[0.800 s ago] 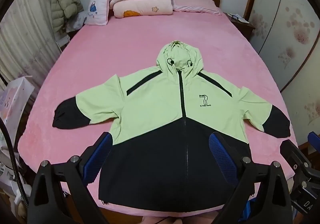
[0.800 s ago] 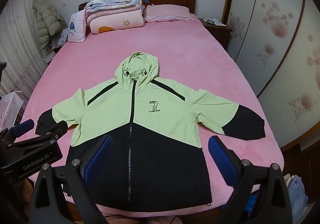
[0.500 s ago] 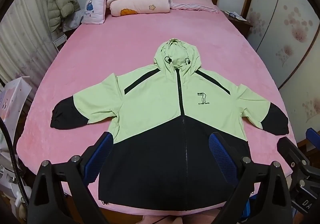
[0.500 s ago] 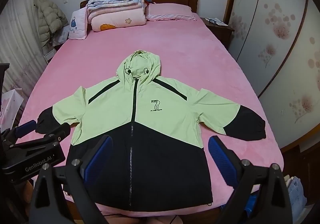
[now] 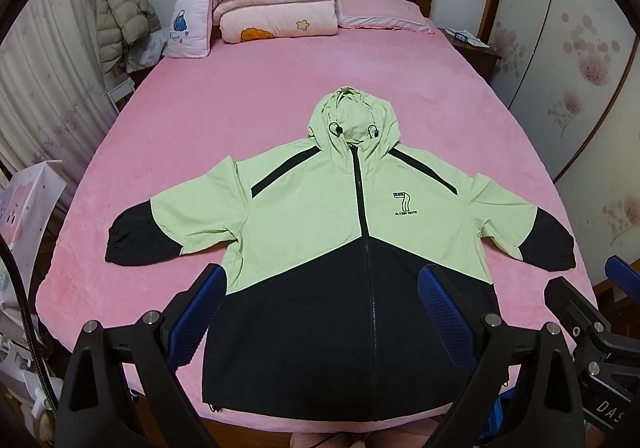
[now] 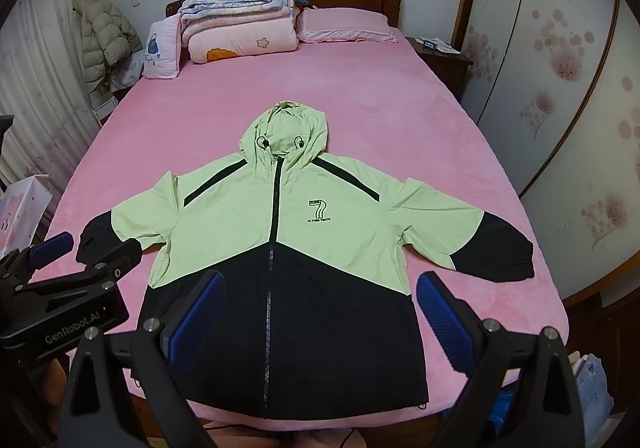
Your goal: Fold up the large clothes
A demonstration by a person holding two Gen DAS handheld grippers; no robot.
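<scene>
Jacket (image 5: 320, 248) lies flat on the pink bed (image 5: 280, 96), front up, zipped, hood toward the headboard, sleeves spread. Left view: my left claw (image 5: 320, 312) hangs above the black lower half near the hem, jaws spread wide, holding nothing, touching nothing. My right claw shows at the right edge, beside the right cuff.

Right view: jacket (image 6: 304, 248) lies ahead and below. My right claw (image 6: 318, 314) hangs over the black hem area, jaws wide apart, empty, clear of the fabric. My left claw (image 6: 60, 260) sits at the left cuff; contact cannot be judged.
</scene>
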